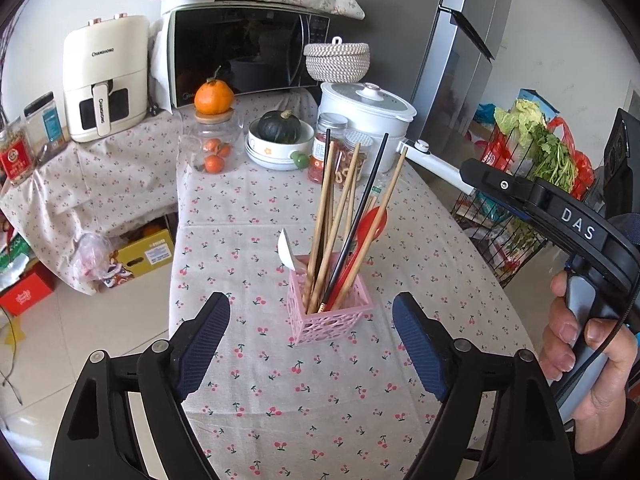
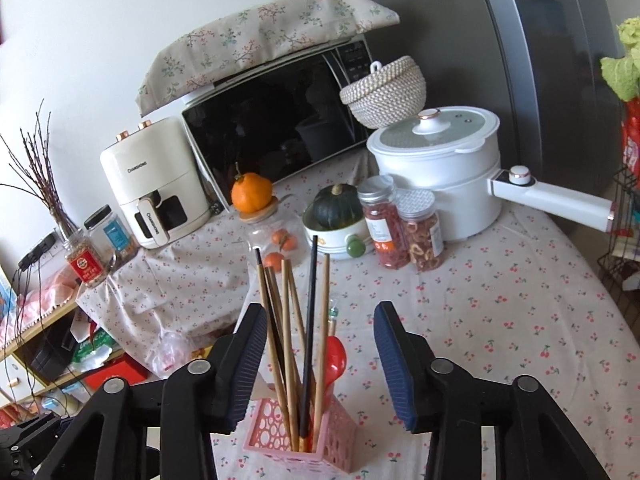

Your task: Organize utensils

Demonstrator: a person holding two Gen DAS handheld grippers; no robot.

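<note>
The pink holder (image 1: pixel 328 308) stands upright on the surface (image 1: pixel 280 400), which carries a cherry-print cloth. It is the landmark here. Inside the pink holder are the chopsticks (image 1: pixel 344 216), several wooden and two black, together with a red spoon (image 1: pixel 370 224) and a white spoon (image 1: pixel 287 250) at its far-left corner. The long axes of the chopsticks point upward and fan out a little, leaning away from the left camera.

The left gripper (image 1: pixel 312 340) hovers just in front of the pink holder, a little above the cloth. Its jaws are spread wide and nothing is between them. The holder lies straight ahead, centred between the two fingers.

The right gripper (image 2: pixel 320 360) is much nearer: it is above the pink holder (image 2: pixel 304 436), and the chopsticks (image 2: pixel 296 340) rise up through the wide gap between its fingers. It is also spread wide and grips nothing; I cannot tell if any stick touches a pad.

In my judgement the utensils are already gathered in the holder, so the task is near its end. If one stick must be taken, the right gripper is the better placed one, closing across the upright sticks.
</note>
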